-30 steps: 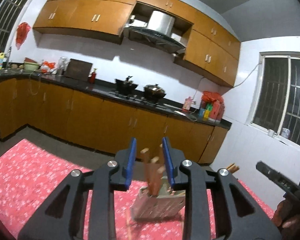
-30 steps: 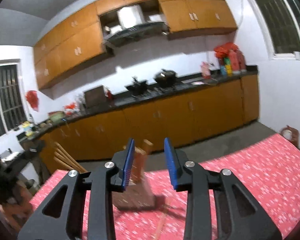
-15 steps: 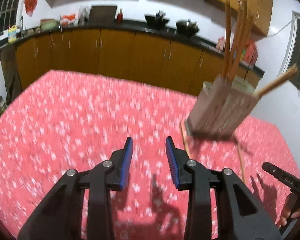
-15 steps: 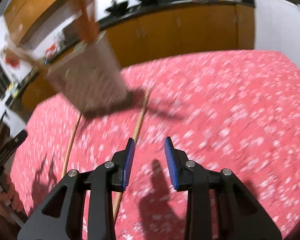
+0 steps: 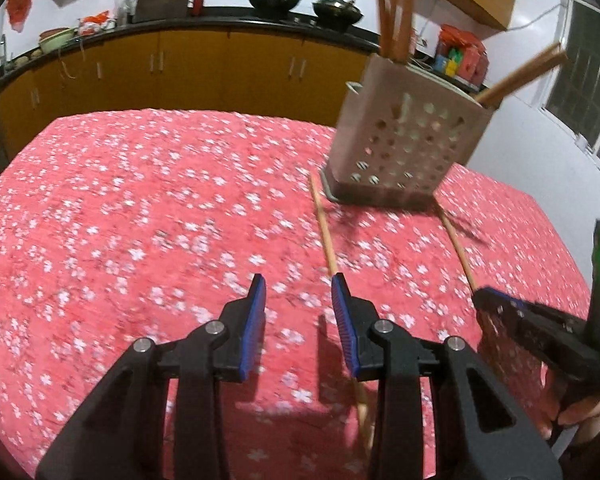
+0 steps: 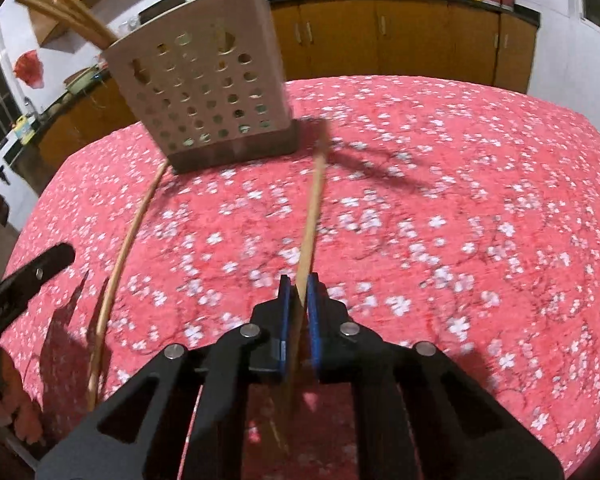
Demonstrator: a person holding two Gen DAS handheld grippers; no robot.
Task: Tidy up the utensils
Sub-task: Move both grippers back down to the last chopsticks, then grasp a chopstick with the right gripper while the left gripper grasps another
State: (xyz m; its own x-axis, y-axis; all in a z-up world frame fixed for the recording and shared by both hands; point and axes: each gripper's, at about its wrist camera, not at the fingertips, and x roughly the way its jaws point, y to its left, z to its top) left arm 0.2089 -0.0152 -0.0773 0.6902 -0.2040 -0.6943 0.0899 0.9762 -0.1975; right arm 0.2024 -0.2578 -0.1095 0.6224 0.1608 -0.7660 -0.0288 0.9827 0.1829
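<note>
A perforated utensil holder [image 5: 404,148] stands on the red floral tablecloth [image 5: 140,220] with several wooden chopsticks upright in it. It also shows in the right wrist view [image 6: 208,96]. Two loose chopsticks lie on the cloth in front of it: one [image 5: 326,232] runs under my left gripper's right finger, the other [image 5: 458,252] lies further right. My left gripper [image 5: 298,288] is open and empty above the cloth. My right gripper [image 6: 298,292] is shut on a chopstick [image 6: 312,216] that points toward the holder. The second chopstick [image 6: 128,240] lies to its left.
Orange kitchen cabinets and a dark counter [image 5: 180,28] with pots run behind the table. The right gripper's body [image 5: 540,328] shows at the right edge of the left wrist view. The left gripper's finger [image 6: 24,276] shows at the left edge of the right wrist view.
Both grippers have tilted down and come low over the cloth. The right gripper has closed on the chopstick in front of the holder. The left gripper stays open.
</note>
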